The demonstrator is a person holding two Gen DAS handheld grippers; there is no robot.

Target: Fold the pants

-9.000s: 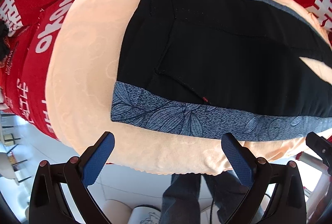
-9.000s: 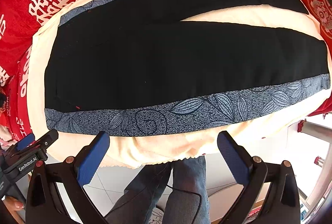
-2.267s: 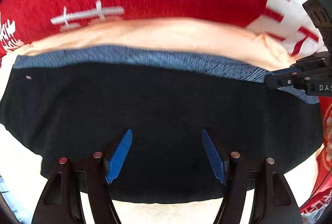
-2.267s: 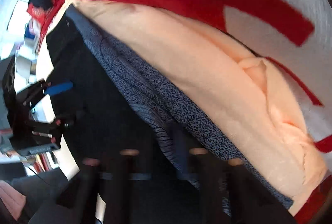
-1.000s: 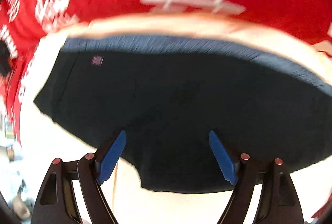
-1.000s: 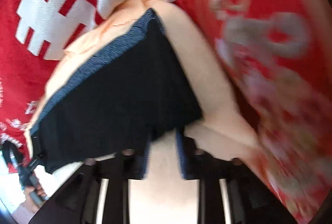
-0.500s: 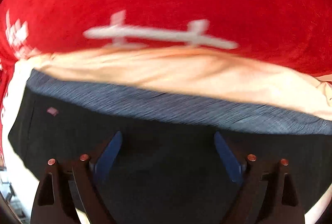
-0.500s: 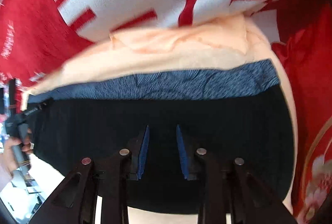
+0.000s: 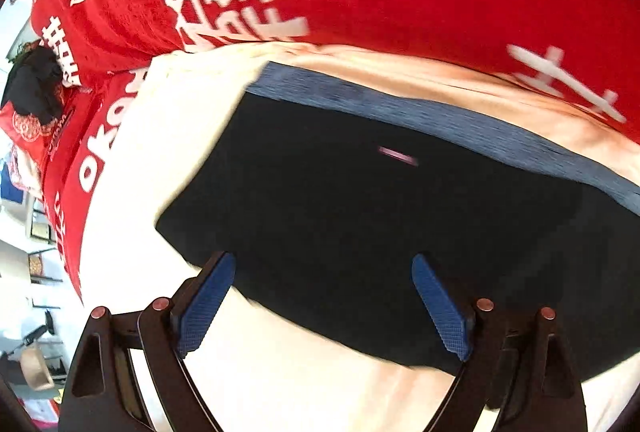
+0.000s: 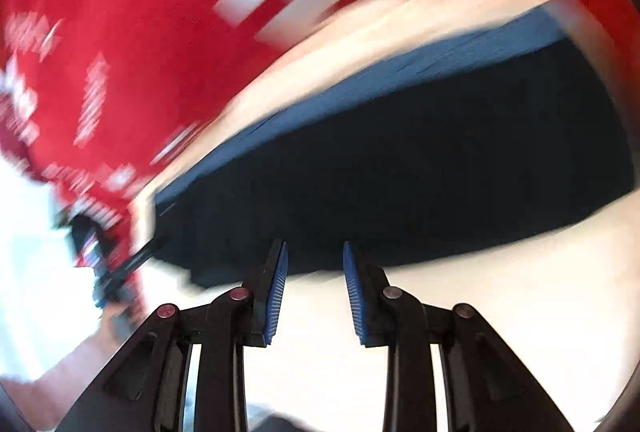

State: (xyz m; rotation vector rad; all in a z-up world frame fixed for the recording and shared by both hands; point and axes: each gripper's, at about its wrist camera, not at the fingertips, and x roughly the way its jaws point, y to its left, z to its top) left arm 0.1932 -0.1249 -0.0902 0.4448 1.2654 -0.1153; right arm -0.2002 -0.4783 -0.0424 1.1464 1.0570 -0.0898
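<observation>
Lying folded lengthwise on the peach cloth (image 9: pixel 304 384), the pants (image 9: pixel 360 216) span both views. Left gripper (image 9: pixel 320 296): jaws spread, empty, above the pants' near edge. Right gripper (image 10: pixel 314 280): jaws narrow, opening, empty. Risk: pinching one layer only would drag the fold apart.

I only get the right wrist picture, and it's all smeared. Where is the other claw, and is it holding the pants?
Observer: The left gripper is over the near left corner of the black pants. Its jaws are wide apart and grip nothing.
Operator: Any mark on the cloth there?
Observer: Yes, there is a small pink label on the black part, just below the blue-grey side band.
</observation>
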